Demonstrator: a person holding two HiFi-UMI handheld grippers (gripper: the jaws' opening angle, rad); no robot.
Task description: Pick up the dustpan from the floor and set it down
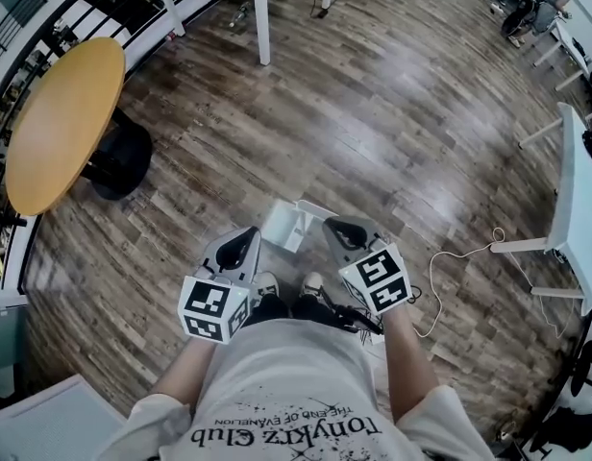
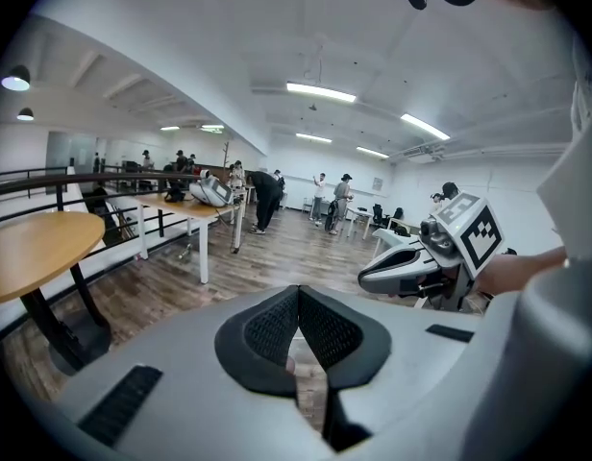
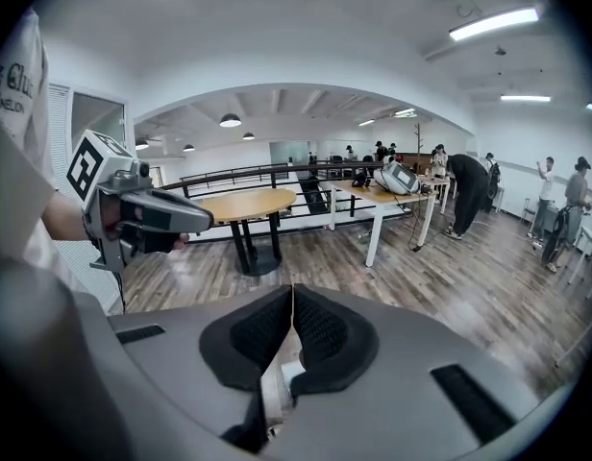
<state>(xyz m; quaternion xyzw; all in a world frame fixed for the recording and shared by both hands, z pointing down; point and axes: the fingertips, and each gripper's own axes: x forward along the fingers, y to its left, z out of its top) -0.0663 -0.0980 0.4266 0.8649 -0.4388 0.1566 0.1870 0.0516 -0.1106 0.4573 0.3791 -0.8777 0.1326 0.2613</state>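
Observation:
The white dustpan (image 1: 294,224) rests on the wooden floor just ahead of the person's shoes (image 1: 267,284), between the two grippers and below them. My left gripper (image 1: 248,236) hangs to its left with the black pads meeting at the tip (image 2: 298,291) and nothing between them. To the dustpan's right, my right gripper (image 1: 336,229) is also shut and empty, its pads touching at the tip (image 3: 292,291). A white sliver (image 3: 280,380) shows through the gap under those pads, well below them. Each gripper appears in the other's view: the right gripper (image 2: 411,267) and the left gripper (image 3: 152,217).
A round wooden table (image 1: 61,123) on a black base (image 1: 123,157) stands at the left beside a black railing (image 1: 46,27). A white-legged table (image 1: 262,27) is ahead, a white desk (image 1: 575,190) at the right, with a white cable (image 1: 459,257) on the floor. People stand far off (image 2: 267,200).

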